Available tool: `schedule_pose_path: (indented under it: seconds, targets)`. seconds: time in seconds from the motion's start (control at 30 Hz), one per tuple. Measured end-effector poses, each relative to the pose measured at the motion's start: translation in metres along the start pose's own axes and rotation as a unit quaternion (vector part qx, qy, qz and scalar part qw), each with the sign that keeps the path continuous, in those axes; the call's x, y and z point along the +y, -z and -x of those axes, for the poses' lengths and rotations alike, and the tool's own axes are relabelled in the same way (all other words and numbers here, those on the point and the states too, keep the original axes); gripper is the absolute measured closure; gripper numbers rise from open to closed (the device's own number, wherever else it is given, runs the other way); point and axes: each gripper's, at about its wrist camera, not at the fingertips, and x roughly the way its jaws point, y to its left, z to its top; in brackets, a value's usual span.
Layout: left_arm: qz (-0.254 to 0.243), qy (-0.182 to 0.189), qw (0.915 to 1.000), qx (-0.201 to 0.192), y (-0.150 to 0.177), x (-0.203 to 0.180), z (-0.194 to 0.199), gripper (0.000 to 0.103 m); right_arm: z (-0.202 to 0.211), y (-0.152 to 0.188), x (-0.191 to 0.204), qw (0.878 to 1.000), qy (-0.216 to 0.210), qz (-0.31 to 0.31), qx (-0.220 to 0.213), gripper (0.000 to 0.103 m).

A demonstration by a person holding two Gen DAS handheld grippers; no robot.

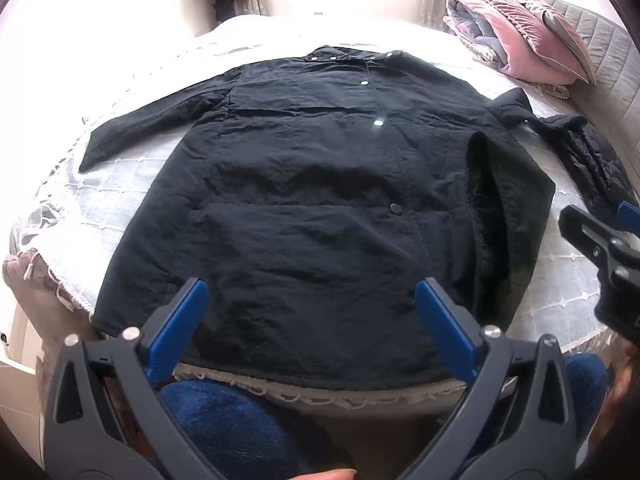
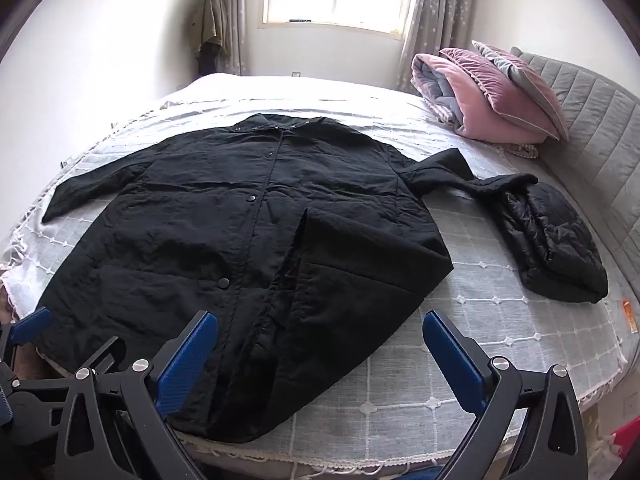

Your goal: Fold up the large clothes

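A large black snap-front coat (image 1: 304, 184) lies spread flat, front up, on the bed, collar at the far end and hem at the near edge. It also shows in the right wrist view (image 2: 224, 232). Its left sleeve (image 1: 152, 124) lies out to the left; its right sleeve (image 2: 440, 172) stretches right. The right front panel is folded open near the hem. My left gripper (image 1: 312, 320) hovers open and empty over the hem. My right gripper (image 2: 320, 356) is open and empty above the coat's lower right corner; it shows at the right edge of the left wrist view (image 1: 600, 236).
A folded black puffer jacket (image 2: 552, 236) lies right of the coat at the sleeve's end. Pink and grey pillows and a folded quilt (image 2: 488, 92) sit at the far right by the grey headboard (image 2: 592, 128). The bed cover (image 2: 480, 320) is white-grey grid fabric with a fringed edge.
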Motion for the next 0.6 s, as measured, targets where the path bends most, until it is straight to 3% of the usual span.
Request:
schedule_pose_path:
  seconds: [0.43,0.6]
  targets:
    - [0.009,-0.012,0.9999,0.003,0.0,0.007,-0.009,0.0,0.002,-0.005,0.004,0.999,0.033,-0.011,-0.002,0.0]
    - [0.006,-0.015,0.9999,0.004,0.003,0.007,-0.013,0.0,-0.001,-0.003,0.005,0.996,0.084,-0.011,-0.004,0.0]
